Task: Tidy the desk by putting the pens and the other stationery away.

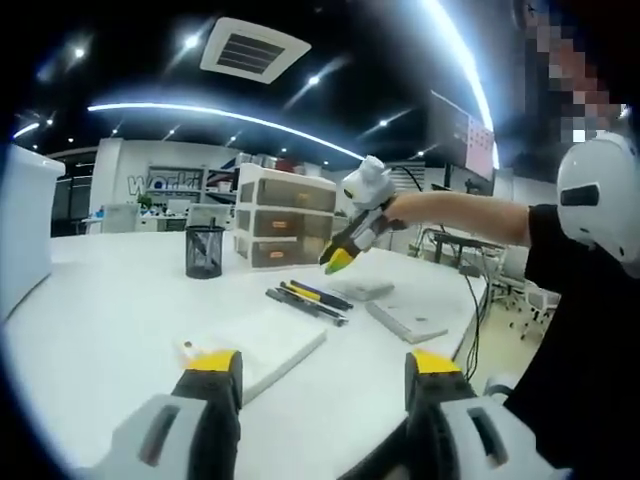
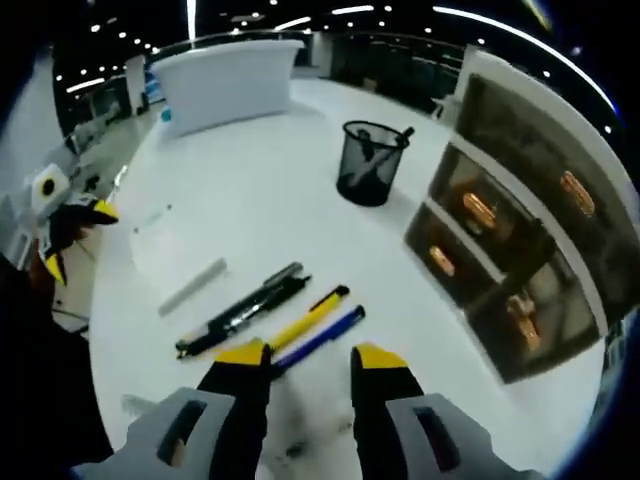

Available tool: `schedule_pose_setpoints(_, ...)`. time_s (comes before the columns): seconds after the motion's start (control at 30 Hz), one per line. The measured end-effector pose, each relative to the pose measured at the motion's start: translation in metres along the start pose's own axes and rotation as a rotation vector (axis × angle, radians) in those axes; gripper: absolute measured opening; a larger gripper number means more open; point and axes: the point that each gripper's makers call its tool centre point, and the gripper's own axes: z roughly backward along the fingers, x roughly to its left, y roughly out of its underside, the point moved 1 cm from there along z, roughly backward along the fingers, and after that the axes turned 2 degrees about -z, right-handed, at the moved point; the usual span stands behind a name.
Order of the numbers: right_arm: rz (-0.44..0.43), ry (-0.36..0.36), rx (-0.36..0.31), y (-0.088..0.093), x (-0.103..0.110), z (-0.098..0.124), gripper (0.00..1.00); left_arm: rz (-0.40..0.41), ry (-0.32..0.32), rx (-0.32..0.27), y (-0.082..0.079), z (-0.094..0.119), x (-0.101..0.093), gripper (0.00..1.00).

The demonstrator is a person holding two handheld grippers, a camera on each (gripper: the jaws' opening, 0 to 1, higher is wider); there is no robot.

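Observation:
Several pens [image 2: 270,320] lie side by side on the white desk [image 2: 260,190]: black markers [image 2: 240,308], a yellow pen [image 2: 312,317] and a blue pen [image 2: 322,339]. My right gripper [image 2: 311,356] hovers just over their near ends, open and holding nothing. In the left gripper view the same pens [image 1: 308,298] lie mid-desk, with the right gripper [image 1: 340,260] above them on a person's outstretched arm. A black mesh pen cup [image 2: 372,162] [image 1: 204,250] stands upright beyond. My left gripper [image 1: 323,365] is open over the desk's near edge, in front of a white pad [image 1: 265,345].
A white drawer unit [image 1: 285,215] [image 2: 510,240] with brown drawers stands behind the pens. Two flat grey items [image 1: 365,290] [image 1: 410,320] lie near the desk's right edge. A small white bar [image 2: 193,287] lies left of the markers. A white box [image 2: 225,75] stands at the far end.

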Motion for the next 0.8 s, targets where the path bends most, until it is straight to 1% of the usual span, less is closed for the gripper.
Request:
schedule_pose_setpoints(0.1,-0.008,0.003,0.023,0.000,-0.004,-0.010,0.26,-0.002,0.003,0.004,0.001,0.000,-0.002,0.65)
schedule_pose_setpoints(0.27,-0.001,0.008,0.056,0.003,-0.008,-0.020,0.24,-0.002,0.006,0.011,0.004,0.000,-0.003,0.65)
schedule_pose_setpoints(0.4,-0.015,-0.003,0.069,0.004,-0.009,-0.029,0.22,0.000,0.007,0.016,0.006,0.001,-0.005,0.65)
schedule_pose_setpoints(0.5,-0.017,0.001,0.093,0.007,-0.011,-0.034,0.21,0.001,0.009,0.018,0.008,0.001,-0.007,0.65)
schedule_pose_setpoints(0.8,-0.025,0.007,0.135,0.011,-0.013,-0.045,0.19,0.014,0.029,0.016,0.010,0.000,-0.010,0.65)
